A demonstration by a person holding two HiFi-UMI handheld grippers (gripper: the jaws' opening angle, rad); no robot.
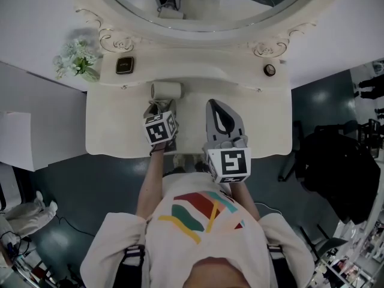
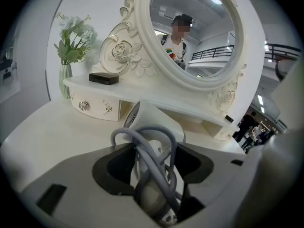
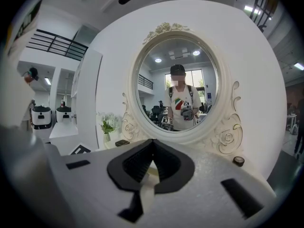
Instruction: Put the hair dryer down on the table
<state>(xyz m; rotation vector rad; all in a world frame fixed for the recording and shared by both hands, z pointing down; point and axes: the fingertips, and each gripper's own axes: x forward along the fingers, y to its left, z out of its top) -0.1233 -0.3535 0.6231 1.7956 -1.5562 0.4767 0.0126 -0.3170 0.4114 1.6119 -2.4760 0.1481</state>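
Observation:
A white hair dryer [image 1: 166, 90] is at the back of the cream dressing table [image 1: 264, 125], barrel lying crosswise under the mirror shelf. Its grey cord [image 2: 156, 160] is wound round the handle. My left gripper [image 1: 159, 109] is shut on that handle and cord; in the left gripper view the barrel [image 2: 152, 120] sticks out past the left gripper [image 2: 152, 151], its grille end to the left. I cannot tell whether the dryer rests on the table. My right gripper [image 1: 216, 105] hovers over the table to the right, shut and empty, as the right gripper [image 3: 152, 144] shows in its own view.
An oval mirror [image 1: 204, 5] in a carved frame stands at the back. On its shelf are a vase of flowers [image 1: 77, 59], a small dark box [image 1: 125, 65] and a small round jar [image 1: 270, 69]. A dark chair [image 1: 336, 161] stands right of the table.

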